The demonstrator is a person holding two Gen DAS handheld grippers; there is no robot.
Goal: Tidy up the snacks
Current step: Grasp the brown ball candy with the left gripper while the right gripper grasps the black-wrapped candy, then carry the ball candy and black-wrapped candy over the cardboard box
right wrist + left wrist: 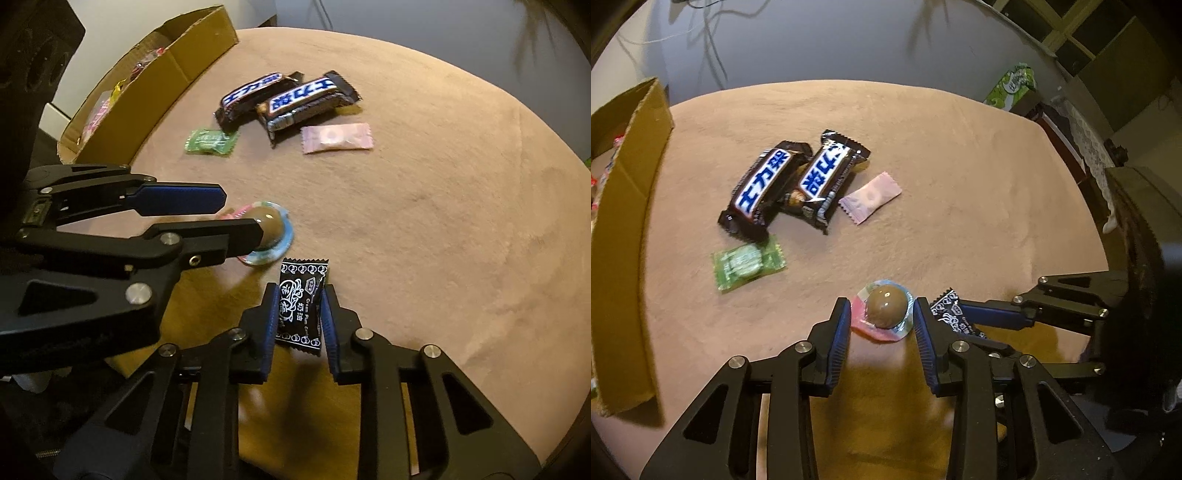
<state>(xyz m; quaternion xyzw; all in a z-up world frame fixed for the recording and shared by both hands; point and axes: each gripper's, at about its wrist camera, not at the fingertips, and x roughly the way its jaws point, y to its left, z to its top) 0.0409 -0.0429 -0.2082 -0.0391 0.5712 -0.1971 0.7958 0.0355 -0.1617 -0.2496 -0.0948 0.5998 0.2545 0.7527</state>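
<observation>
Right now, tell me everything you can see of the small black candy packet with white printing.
The small black candy packet with white printing is a flat, glossy sachet with crimped, serrated ends, white ring borders and the words "Cream Plum". It stands tilted on the tan fabric tabletop, pinched at its sides by the right gripper, just right of the left gripper.

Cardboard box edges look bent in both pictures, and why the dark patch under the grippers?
Left wrist view: the fisheye lens bows the brown cardboard box wall; right wrist view: same curving, and the grippers throw a shadow on the tan tablecloth; the green candy wrapper looks slightly blurred.
</observation>
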